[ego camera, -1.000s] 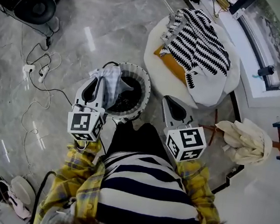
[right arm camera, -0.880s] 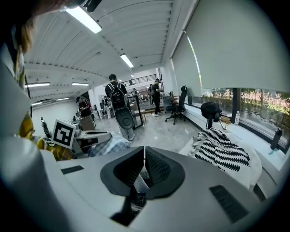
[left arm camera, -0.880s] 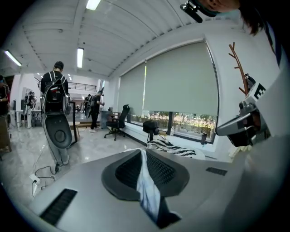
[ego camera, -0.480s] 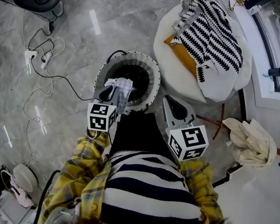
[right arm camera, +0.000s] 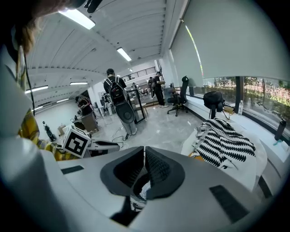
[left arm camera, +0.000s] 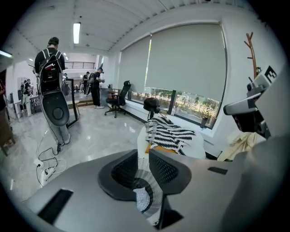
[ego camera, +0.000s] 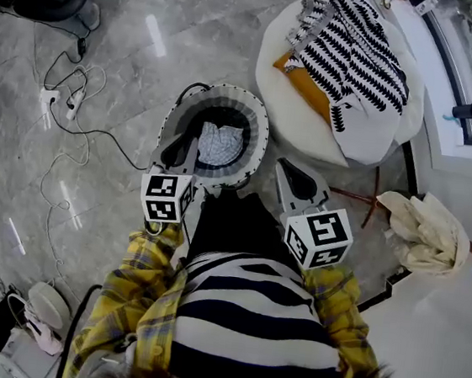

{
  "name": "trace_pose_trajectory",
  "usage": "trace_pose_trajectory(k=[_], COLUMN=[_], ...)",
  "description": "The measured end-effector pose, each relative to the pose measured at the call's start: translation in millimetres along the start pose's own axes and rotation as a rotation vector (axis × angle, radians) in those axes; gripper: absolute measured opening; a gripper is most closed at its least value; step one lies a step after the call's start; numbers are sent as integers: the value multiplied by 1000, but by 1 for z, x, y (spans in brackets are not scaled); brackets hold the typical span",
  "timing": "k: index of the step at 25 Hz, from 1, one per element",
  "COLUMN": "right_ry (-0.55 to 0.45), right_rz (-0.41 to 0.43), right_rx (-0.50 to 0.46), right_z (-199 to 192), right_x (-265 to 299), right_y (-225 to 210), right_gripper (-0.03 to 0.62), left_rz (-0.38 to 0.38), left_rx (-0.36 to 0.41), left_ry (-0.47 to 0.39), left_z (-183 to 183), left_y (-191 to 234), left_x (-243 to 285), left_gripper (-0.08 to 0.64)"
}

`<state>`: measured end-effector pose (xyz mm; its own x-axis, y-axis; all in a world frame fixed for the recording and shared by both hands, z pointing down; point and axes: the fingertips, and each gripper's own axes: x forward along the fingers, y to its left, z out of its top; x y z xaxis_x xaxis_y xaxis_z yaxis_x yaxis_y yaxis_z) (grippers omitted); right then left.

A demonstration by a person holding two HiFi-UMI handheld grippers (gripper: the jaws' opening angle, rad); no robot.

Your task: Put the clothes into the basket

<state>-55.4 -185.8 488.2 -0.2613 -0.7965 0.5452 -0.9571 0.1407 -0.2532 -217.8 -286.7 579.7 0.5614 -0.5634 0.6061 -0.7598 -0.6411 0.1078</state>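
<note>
Marble floor (ego camera: 146,89), left fingers (left arm camera: 168,171) just opening slightly — empty

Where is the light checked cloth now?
In the head view the cloth lies inside the basket, near the picture's centre, left of the white seat with the striped sweater.

I log: basket (ego camera: 257,134) ribbed grey-and-white, black inside; cloth (ego camera: 221,144) pale, fine check; sweater (ego camera: 353,49) black-and-white zigzag; fabric (ego camera: 300,91) plain orange; floor (ego camera: 133,54) grey, veined.
</note>
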Motion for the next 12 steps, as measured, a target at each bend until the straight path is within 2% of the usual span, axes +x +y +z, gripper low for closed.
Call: trace_pose_trajectory(k=[6,12], right_ry=[-35,-87], right_rz=[-81,-171], right_rx=[39,83], right_z=[2,0], right_x=[-20,-54], right_y=[-16,-40], right_gripper=[28,28], left_rz=[-99,-230], left_rx=[18,71], left_ry=[-75,-159], left_z=[40,87], left_y=[-31,-87], left_x=[8,8], left_gripper=[63,60])
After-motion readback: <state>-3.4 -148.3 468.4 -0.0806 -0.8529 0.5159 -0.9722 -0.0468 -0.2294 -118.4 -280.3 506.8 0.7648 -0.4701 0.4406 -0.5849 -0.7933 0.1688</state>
